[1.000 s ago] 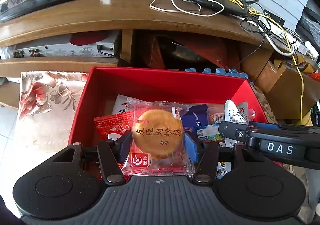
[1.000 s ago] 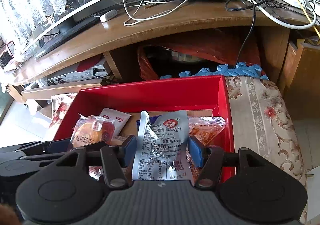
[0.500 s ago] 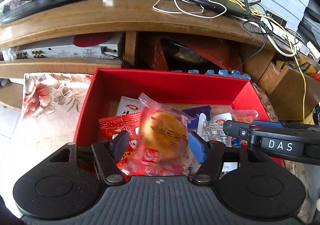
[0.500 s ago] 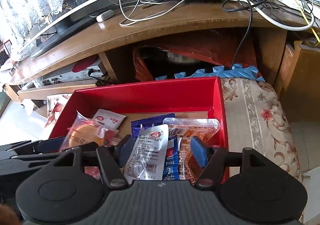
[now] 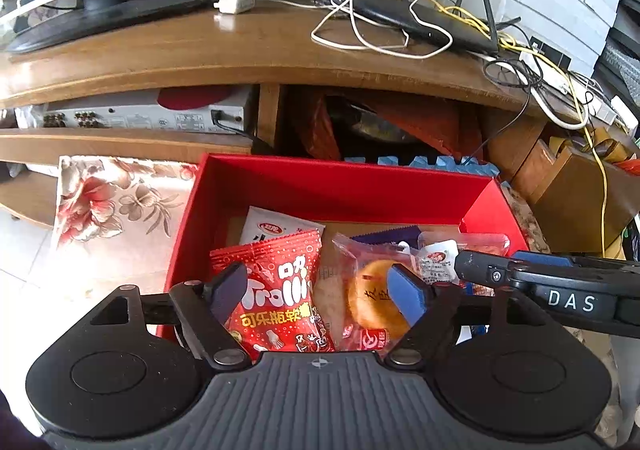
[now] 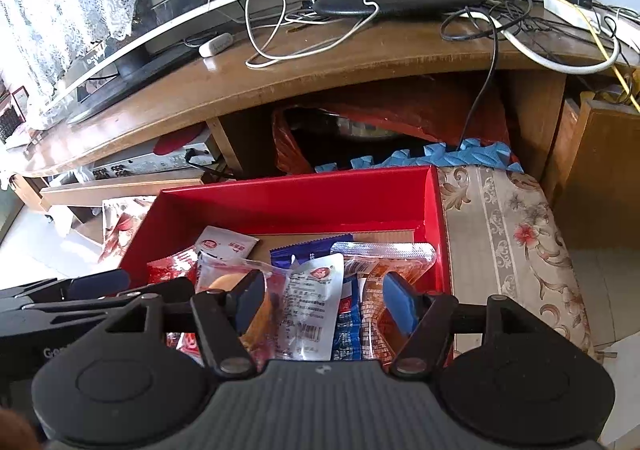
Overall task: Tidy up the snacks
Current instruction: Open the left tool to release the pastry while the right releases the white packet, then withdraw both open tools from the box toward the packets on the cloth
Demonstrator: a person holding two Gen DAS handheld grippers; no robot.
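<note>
While its jaws open, left tool [image 5: 318, 292] apparently hovers over boxed cake packet [image 5: 370, 304].

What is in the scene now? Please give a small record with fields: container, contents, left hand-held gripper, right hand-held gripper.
container: red box on a floral cloth
contents: red candy bag, round cake packet, silver pouch, other wrapped snacks
left hand-held gripper: left hand-held gripper above the box, jaws opening, pressing on nothing
right hand-held gripper: right hand-held gripper above the box, jaws opening, pouch lying loose below
</note>
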